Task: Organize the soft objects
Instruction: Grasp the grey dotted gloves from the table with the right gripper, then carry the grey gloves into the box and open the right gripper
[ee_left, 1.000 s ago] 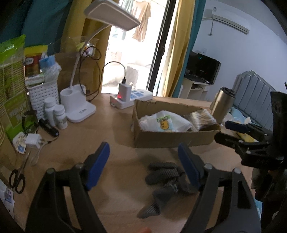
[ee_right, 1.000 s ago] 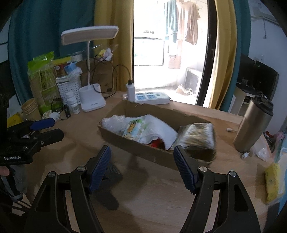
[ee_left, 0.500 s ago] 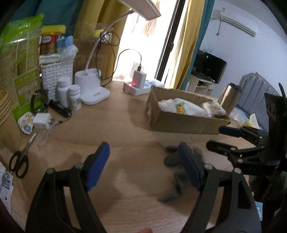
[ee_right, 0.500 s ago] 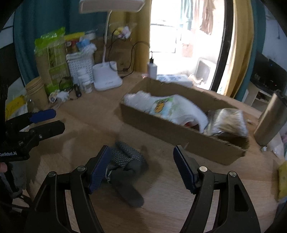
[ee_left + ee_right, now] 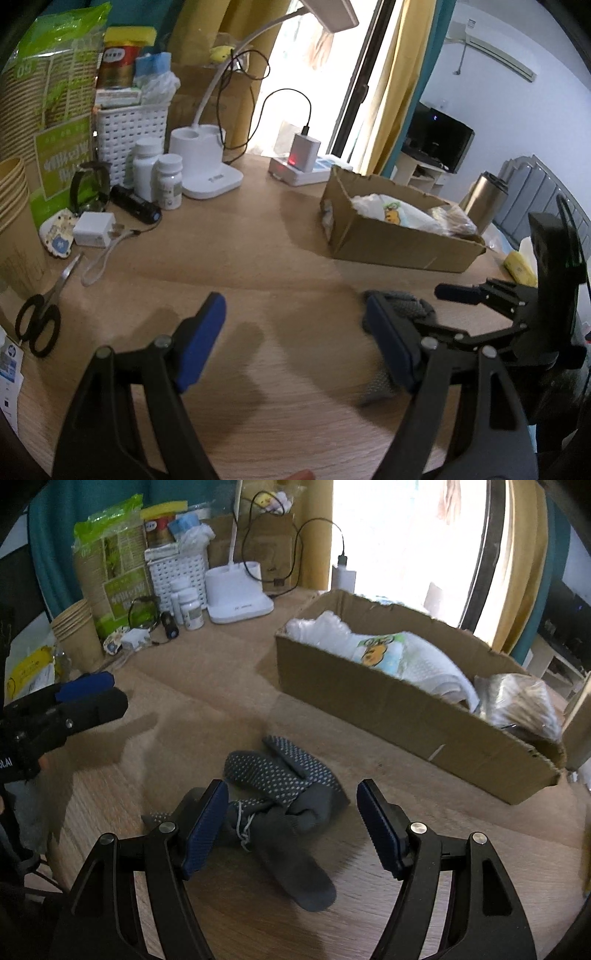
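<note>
Right gripper lining up over the gloves, beside the box.

The crumpled dark grey knitted gloves with pale grip dots (image 5: 280,797) are lying on the wooden table (image 5: 207,686), just ahead of and between the fingers of the right gripper (image 5: 290,827), whose jaws are standing spread and empty. Pinching the bunched middle, not a loose finger, looks best for lifting them in one go. Beyond them, the shallow brown cardboard box (image 5: 399,709) is waiting. The left gripper (image 5: 295,339), also spread, is holding nothing, with the gloves beside its right finger.
</note>
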`<state>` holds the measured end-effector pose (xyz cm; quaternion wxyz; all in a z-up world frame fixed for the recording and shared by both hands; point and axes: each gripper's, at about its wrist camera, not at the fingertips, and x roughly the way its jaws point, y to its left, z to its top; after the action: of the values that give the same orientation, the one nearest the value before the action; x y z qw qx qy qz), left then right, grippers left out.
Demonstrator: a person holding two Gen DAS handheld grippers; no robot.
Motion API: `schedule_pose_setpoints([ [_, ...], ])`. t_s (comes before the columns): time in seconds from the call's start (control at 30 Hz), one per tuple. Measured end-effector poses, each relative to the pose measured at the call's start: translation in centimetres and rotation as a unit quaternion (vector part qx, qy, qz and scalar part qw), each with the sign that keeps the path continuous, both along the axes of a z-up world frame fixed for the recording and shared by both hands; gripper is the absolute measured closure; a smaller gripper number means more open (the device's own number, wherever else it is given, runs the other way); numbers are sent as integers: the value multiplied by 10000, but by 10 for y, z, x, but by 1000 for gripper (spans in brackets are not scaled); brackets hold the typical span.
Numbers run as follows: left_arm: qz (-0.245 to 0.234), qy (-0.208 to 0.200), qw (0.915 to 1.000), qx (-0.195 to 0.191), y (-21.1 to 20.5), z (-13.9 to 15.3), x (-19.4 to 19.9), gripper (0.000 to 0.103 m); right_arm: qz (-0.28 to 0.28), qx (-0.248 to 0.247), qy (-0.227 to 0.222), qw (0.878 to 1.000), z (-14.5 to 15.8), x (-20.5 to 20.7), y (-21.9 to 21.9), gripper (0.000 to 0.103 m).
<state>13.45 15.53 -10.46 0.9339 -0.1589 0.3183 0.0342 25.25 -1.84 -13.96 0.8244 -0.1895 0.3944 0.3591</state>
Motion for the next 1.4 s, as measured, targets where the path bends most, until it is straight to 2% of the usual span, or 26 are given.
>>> schedule_pose_setpoints([
  [0.4,-19,107,9999,-115,1,-7,6,23,67,3,162,9998,-7,1,6,28],
  [0.57,-50,107,9999,-91,-3,-5,10,23,128,74,249,9996,-10,4,7,35],
  [0.6,-52,114,9999,-93,-3,-6,10,23,158,83,250,9995,-10,3,8,37],
  [0.67,-54,132,9999,-91,-4,-6,11,23,320,95,276,9991,-8,0,9,54],
  [0.97,-102,161,9998,30,-17,-1,15,23,523,143,205,9983,-4,-9,4,79],
  [1.4,-272,139,9992,273,-51,17,24,23,232,548,-114,9982,31,-5,-47,80],
])
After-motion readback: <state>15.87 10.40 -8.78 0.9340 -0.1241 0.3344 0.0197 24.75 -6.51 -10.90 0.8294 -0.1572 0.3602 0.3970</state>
